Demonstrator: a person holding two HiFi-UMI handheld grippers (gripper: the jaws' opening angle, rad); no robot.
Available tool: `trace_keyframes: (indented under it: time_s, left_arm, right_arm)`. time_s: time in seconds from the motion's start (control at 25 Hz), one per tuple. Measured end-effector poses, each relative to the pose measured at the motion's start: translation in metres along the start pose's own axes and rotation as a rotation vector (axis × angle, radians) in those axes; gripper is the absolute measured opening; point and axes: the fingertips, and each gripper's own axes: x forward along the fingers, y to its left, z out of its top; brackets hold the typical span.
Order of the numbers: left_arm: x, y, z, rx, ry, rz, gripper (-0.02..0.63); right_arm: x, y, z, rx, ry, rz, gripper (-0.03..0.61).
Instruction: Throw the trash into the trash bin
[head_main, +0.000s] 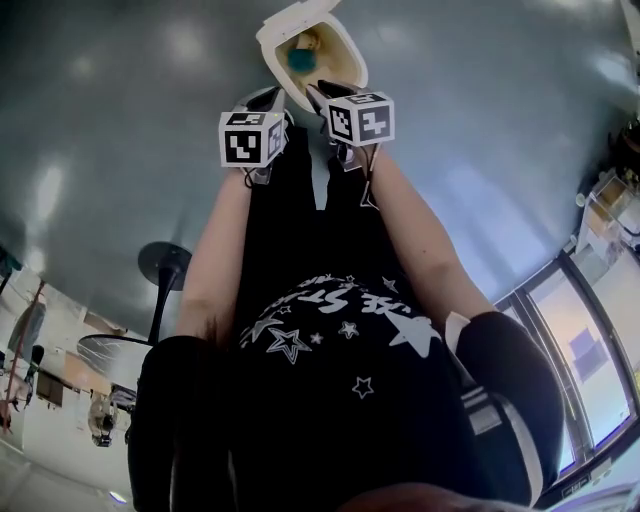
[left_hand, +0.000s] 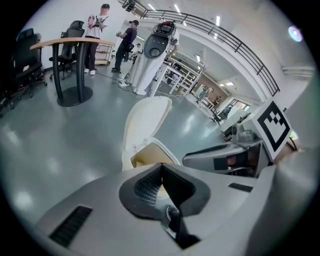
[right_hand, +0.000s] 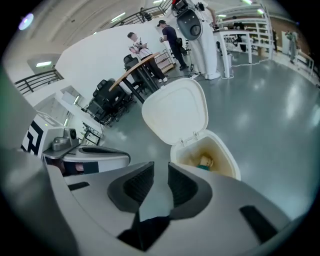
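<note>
At the left, the left gripper (head_main: 272, 98) hung over the near edge of the trash bin (head_main: 348, 62). Its jaws were pressed together at the tips with nothing between them. In the middle, the white bin stood on the grey floor (head_main: 480, 150) with its lid (head_main: 296, 18) tipped fully back. The trash (head_main: 300, 58) lay at the bottom inside it: 1 teal piece and 1 yellowish piece, as far as could be told. At the right, the right gripper (head_main: 320, 92) hovered just beside the left one, above the same rim. Its jaws stood a little apart, leaving a narrow gap with nothing in it.

With both grippers empty and the trash in the bin, the drop itself looked complete. The step in hand was probably getting clear of the opening. To do that well, the 2 grippers should lift straight off the rim rather than sweep sideways. They should also stay short of the raised lid, since a nudge there could swing it shut or tip the light bin.
</note>
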Motion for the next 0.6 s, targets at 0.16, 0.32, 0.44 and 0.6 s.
trace_keyframes:
  time_s: [0.16,0.32,0.44,0.6]
  left_arm:
    - [-0.017,-0.005,0.006,0.006,-0.029,0.014,0.012]
    - [-0.026,-0.004,0.016,0.018,-0.068,0.045,0.012]
    - [-0.028,-0.007,0.023,0.035,-0.096,0.071,0.012]
    - [-0.04,-0.024,0.029,0.063,-0.135,0.096,0.012]
  right_arm:
    - [-0.011,0.012,0.001,0.041,-0.007,0.029,0.073]
    - [-0.018,0.014,0.012,0.01,-0.022,0.039,0.053]
    - [-0.023,0.007,0.02,-0.034,-0.038,0.057,0.046]
    - [-0.043,-0.003,0.023,-0.097,-0.063,0.049,0.035]
